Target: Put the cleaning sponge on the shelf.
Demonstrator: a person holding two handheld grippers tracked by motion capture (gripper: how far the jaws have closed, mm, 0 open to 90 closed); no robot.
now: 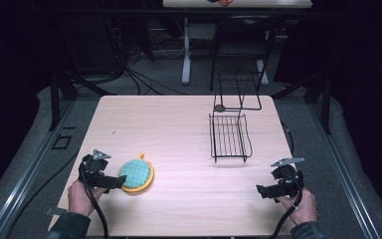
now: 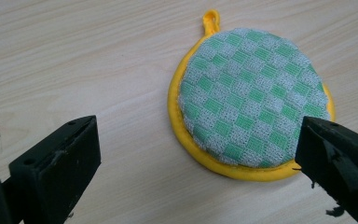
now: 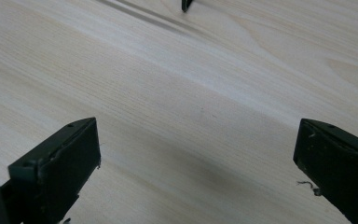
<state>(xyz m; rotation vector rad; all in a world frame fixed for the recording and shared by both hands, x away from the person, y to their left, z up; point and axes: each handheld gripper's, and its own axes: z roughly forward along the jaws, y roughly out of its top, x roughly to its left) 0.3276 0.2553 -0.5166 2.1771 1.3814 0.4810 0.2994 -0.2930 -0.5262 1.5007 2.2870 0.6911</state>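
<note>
A round pot holder (image 1: 136,173) with a green checked top, yellow rim and small yellow loop lies flat on the wooden table (image 1: 179,139) near its front left. My left gripper (image 1: 110,182) sits just left of it, held in a hand. In the left gripper view the pot holder (image 2: 251,102) lies ahead, and my left gripper (image 2: 198,156) stands open with the pot holder's near edge by the right jaw. My right gripper (image 1: 261,189) rests low at the front right; in its own view my right gripper (image 3: 198,154) is open over bare wood.
A black wire rack (image 1: 230,135) stands on the table's right half, its upright frame rising at the far edge. A tip of the wire rack (image 3: 185,5) shows at the top of the right gripper view. Cables and table legs lie on the dark floor beyond.
</note>
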